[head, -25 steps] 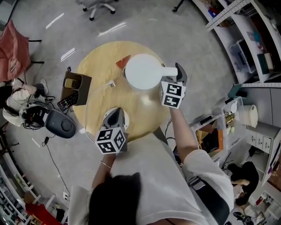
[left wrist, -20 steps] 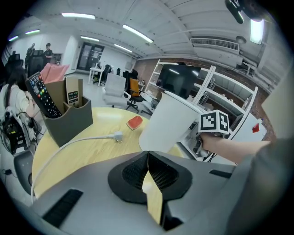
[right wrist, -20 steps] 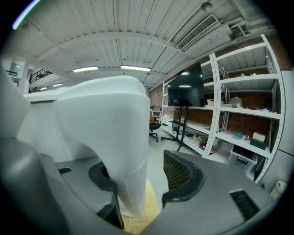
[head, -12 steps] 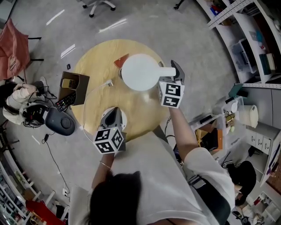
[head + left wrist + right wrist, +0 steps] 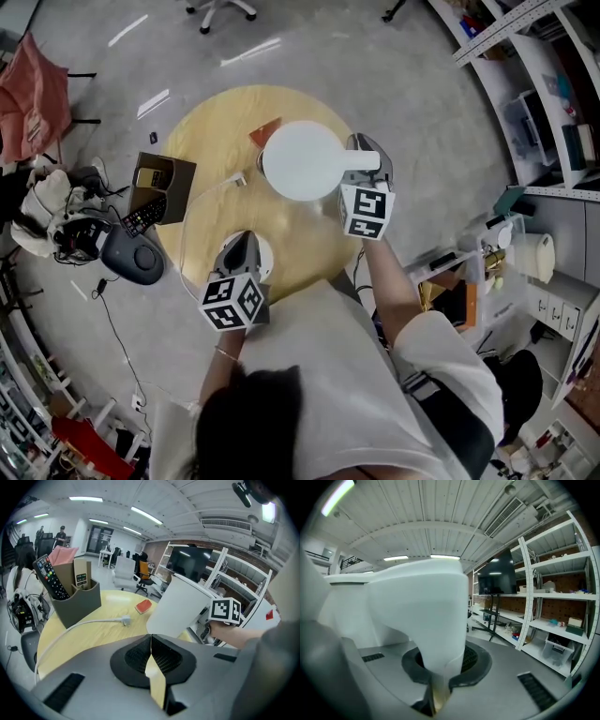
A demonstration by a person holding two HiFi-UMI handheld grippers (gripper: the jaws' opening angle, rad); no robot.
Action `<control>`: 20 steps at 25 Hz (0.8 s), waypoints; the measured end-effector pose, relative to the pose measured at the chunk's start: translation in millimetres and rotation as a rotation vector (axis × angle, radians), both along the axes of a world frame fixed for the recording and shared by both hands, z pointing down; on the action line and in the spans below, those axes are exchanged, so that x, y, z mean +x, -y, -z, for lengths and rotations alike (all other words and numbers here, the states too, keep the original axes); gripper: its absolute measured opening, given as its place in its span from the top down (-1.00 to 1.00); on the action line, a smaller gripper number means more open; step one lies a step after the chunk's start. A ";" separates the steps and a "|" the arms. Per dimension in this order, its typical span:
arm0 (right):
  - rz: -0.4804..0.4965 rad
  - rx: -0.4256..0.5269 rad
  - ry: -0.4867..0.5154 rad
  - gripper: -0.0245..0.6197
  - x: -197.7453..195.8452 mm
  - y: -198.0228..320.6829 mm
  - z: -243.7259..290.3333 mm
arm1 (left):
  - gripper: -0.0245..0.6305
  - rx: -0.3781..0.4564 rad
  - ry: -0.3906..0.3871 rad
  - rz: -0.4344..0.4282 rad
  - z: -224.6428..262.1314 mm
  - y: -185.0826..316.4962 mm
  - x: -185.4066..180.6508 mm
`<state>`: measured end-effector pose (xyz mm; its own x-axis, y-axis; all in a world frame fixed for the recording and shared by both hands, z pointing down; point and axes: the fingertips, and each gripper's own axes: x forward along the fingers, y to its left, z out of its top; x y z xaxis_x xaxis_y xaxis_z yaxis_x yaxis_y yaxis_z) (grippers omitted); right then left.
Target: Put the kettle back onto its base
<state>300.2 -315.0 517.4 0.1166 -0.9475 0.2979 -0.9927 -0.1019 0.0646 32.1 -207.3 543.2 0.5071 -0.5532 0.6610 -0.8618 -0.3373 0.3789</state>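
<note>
White plastic kettle, round when seen from above, sits over the far half of a round, pale wooden tabletop. Its handle sticks out to the right. The right tool, held in the person's right hand, is pinching that handle. Its jaws have just been closing, and the right gripper view shows the white handle wedged between them. No view shows whether the kettle's bottom rests on the wood.

The kettle's round white base lies near the front edge of the tabletop, well apart from the kettle. The left tool hangs over the base and covers most of it. Its jaws are pressed together with nothing between them, as the left gripper view shows. Whether it touches the base cannot be told.

A thin white power cable curves across the left side of the tabletop and ends in a small white plug beside the kettle. A small red flat object lies just behind the kettle. At the tabletop's left edge stands a dark grey organiser box holding a black remote control.
</note>
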 end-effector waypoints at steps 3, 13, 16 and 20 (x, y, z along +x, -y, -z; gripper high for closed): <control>-0.004 0.005 -0.002 0.77 0.5 -0.7 1.7 | 0.85 -0.007 0.006 0.016 -0.5 -0.5 -2.4; -0.058 0.026 0.044 0.78 6.3 -0.7 1.3 | 0.85 -0.027 -0.045 0.065 4.3 3.7 4.9; -0.070 0.028 0.052 0.78 7.0 -0.2 0.7 | 0.85 -0.018 -0.049 0.061 6.7 4.8 9.6; -0.088 0.031 0.069 0.77 8.1 -1.5 1.2 | 0.85 -0.019 -0.038 0.061 7.0 0.7 8.9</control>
<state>308.3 -313.5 516.2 0.1805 -0.9433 0.2786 -0.9817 -0.1902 -0.0078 41.0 -208.0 536.2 0.4981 -0.5714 0.6523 -0.8652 -0.2770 0.4180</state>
